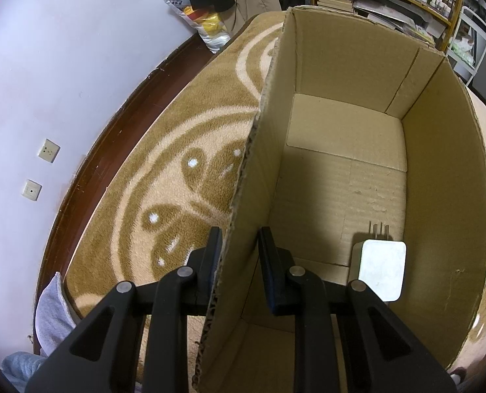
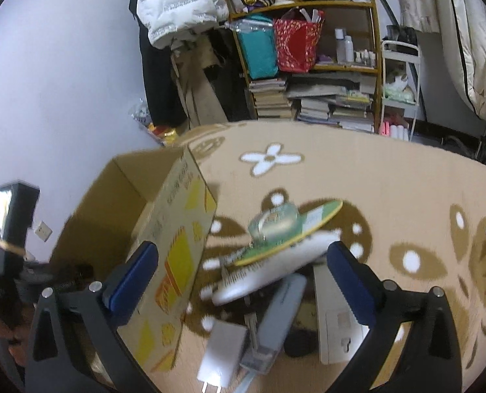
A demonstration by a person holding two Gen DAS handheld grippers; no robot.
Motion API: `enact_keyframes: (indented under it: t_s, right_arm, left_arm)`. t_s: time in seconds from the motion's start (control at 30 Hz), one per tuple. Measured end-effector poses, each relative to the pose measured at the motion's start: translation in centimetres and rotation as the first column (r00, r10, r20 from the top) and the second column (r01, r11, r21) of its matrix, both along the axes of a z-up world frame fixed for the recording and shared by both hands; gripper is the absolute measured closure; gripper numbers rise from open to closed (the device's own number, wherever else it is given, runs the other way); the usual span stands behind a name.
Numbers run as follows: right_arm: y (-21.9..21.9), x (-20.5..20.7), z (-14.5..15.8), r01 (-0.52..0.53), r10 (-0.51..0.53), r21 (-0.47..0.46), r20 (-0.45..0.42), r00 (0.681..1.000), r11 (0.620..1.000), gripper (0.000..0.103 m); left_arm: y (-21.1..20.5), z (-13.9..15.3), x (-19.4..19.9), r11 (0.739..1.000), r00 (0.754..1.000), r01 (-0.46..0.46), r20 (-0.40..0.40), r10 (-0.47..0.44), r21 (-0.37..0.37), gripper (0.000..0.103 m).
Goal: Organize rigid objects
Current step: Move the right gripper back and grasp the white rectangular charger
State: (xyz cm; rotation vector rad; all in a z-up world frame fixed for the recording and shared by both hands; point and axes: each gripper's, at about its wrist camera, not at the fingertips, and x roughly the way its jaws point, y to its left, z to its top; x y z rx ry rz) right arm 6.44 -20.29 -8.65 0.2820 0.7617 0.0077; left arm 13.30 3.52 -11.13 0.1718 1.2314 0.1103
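Note:
In the left wrist view my left gripper [image 1: 239,245] is shut on the left wall of an open cardboard box [image 1: 259,150], one finger outside and one inside. A white plug adapter [image 1: 380,268] lies on the box floor. In the right wrist view my right gripper [image 2: 243,268] is open and empty above a pile on the carpet: a blister pack on a green card [image 2: 285,226], a white oval device [image 2: 275,275], a grey flat device [image 2: 279,311], a white charger [image 2: 221,353] and a white power strip [image 2: 338,327]. The box [image 2: 174,255] stands at the left.
A patterned beige and brown carpet [image 2: 390,190] covers the floor. A cluttered shelf with books and bags [image 2: 308,65] stands behind, with a white rack [image 2: 400,98] beside it. A white wall with sockets [image 1: 48,150] runs along the left.

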Motion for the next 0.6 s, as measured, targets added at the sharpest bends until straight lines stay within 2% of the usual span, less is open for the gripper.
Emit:
enact_keyframes:
  t_s: [0.33, 0.47, 0.6]
  right_arm:
    - [1.8, -1.1, -2.6, -0.043, 0.042, -0.018, -0.06, 0.997, 0.999, 0.0]
    - [2.4, -1.2, -3.4, -0.079, 0.077, -0.02, -0.091, 0.993, 0.997, 0.017]
    - [2.9, -1.3, -4.1, -0.091, 0.088, -0.022, -0.115, 0.989, 0.996, 0.019]
  left_arm:
    - [0.0, 0.0, -0.1, 1.0, 1.0, 0.001, -0.003, -0.001, 0.0, 0.082]
    - [0.0, 0.0, 0.0, 1.0, 1.0, 0.0, -0.004, 0.0, -0.001, 0.082]
    - [0.0, 0.0, 0.0, 1.0, 1.0, 0.001, -0.004, -0.001, 0.0, 0.082]
